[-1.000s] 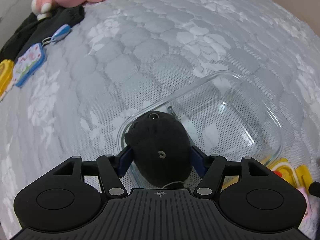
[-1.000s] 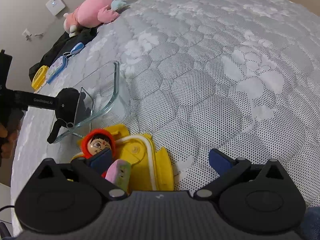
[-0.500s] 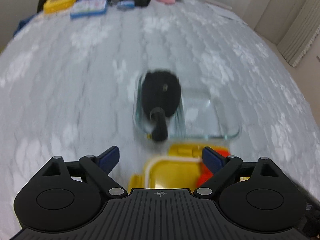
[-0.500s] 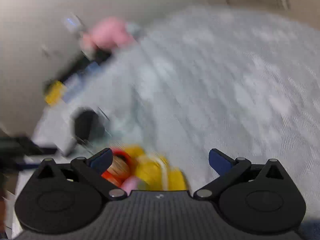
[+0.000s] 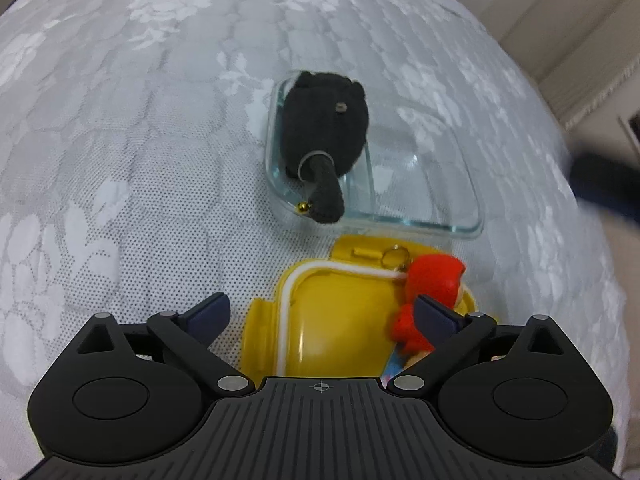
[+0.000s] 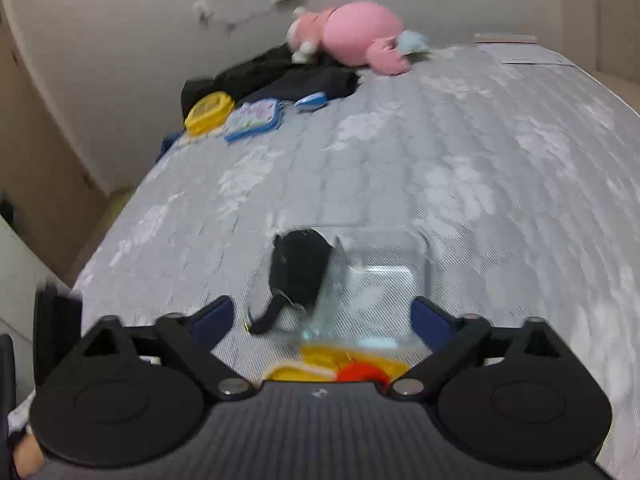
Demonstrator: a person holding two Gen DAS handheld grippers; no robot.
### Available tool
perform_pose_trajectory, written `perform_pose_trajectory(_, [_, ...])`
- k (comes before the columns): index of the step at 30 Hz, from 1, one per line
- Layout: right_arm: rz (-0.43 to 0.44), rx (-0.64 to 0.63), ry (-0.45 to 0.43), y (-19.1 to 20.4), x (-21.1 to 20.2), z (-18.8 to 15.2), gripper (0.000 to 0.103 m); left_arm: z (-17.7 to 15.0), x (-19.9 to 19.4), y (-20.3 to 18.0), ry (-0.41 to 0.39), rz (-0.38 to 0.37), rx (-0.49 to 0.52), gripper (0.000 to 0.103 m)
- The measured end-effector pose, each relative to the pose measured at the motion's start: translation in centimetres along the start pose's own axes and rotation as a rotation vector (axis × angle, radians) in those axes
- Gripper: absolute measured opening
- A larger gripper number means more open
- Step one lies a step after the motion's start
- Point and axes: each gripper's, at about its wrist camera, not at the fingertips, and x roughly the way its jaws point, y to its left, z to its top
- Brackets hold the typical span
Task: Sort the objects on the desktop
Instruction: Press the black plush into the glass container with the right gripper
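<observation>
Jaws of the left gripper [image 5: 322, 312] are opening, empty, over the yellow plastic box lid [image 5: 340, 320]. The red-hooded figurine [image 5: 432, 280] lies at its right jaw, lower right of frame; the right gripper [image 6: 320, 316], closing and empty, sits farther off.

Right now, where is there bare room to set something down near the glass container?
Free: the glass container's right half, beside the black plush, and the bare mattress to its left. Crowded: the yellow box and red-hooded doll in front.

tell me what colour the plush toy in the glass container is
Black plush toy, clearest in the left wrist view.
</observation>
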Motion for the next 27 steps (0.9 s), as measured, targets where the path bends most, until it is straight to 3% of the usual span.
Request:
perform_pose_trajectory(6, [-0.125, -0.255, 0.092, 5.3, 5.8, 3.2, 0.075, -0.2, 0.3, 1.0, 0.039, -0.059, -0.005, 0.102])
perform_pose_trajectory(10, [-0.129, -0.3, 0.137, 7.3, 9.2, 3.6, 0.056, 0.0, 0.3, 2.5, 0.034, -0.084, -0.058, 0.102])
perform_pose_trajectory(20, [-0.228, -0.386, 0.22, 8.6, 16.5, 2.4, 0.042, 0.3, 0.4, 6.9, 0.044, -0.137, -0.252, 0.103])
perform_pose_trajectory(23, [-0.208, -0.371, 0.224, 8.3, 16.0, 2.9, 0.027, 0.3, 0.2, 7.1, 0.041, -0.145, -0.267, 0.103])
perform_pose_trajectory(24, [-0.198, -0.359, 0.232, 8.2, 15.6, 3.3, 0.008, 0.3, 0.2, 7.2, 0.04, -0.144, -0.271, 0.103])
perform_pose_trajectory(25, [-0.187, -0.346, 0.24, 8.1, 15.1, 3.7, 0.0, 0.2, 0.2, 7.2, 0.039, -0.144, -0.275, 0.103])
perform_pose_trajectory(27, [-0.166, -0.299, 0.251, 7.9, 14.1, 4.8, 0.0, 0.2, 0.2, 7.2, 0.038, -0.146, -0.28, 0.103])
